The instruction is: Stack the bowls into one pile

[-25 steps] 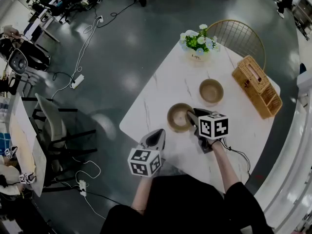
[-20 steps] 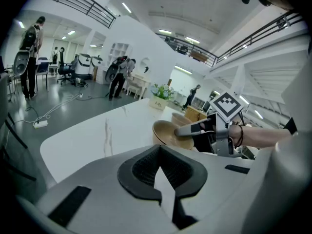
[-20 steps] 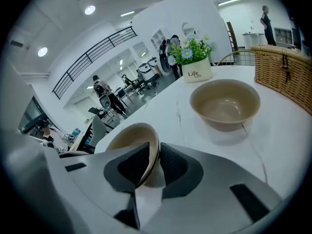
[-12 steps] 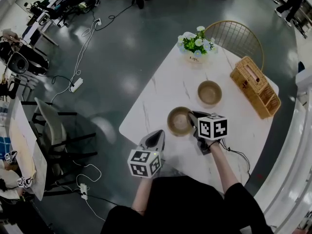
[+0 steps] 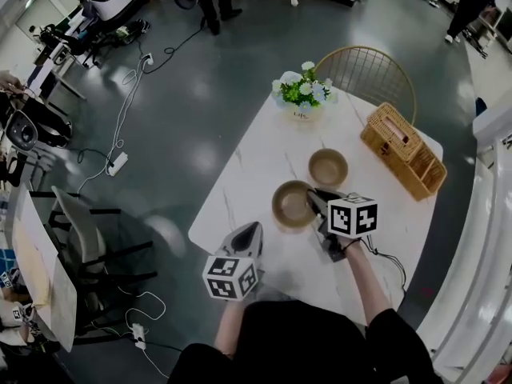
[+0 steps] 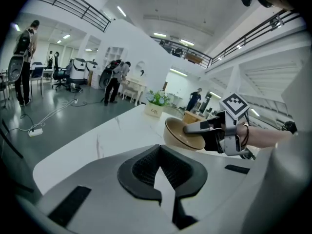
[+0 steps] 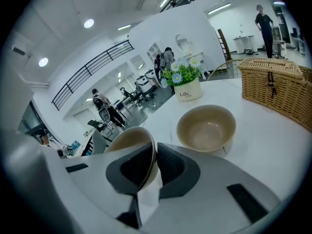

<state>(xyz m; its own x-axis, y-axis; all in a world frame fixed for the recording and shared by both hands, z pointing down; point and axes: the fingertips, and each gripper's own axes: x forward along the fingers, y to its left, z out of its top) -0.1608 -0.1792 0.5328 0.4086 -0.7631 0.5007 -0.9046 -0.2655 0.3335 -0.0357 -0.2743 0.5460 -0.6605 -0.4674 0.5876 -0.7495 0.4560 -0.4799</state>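
Two tan bowls are on the white marble table (image 5: 264,154). My right gripper (image 5: 314,200) (image 7: 152,156) is shut on the right rim of the near bowl (image 5: 290,203) (image 7: 127,141), with the rim pinched between its pads. In the left gripper view this near bowl (image 6: 181,133) hangs tilted just above the tabletop. The far bowl (image 5: 328,167) (image 7: 206,128) stands upright and empty beyond it. Near the table's front-left edge, my left gripper (image 5: 253,230) (image 6: 159,152) hovers shut with nothing in it.
A wicker basket (image 5: 400,152) (image 7: 278,84) sits at the table's right side. A flower pot (image 5: 300,94) (image 7: 186,87) stands at the far end, with a gold wire chair (image 5: 370,64) behind it. Chairs, cables and people are on the floor to the left.
The right gripper's jaws have shut on the near bowl's rim, and it has risen slightly with the bowl. The left gripper has barely shifted.
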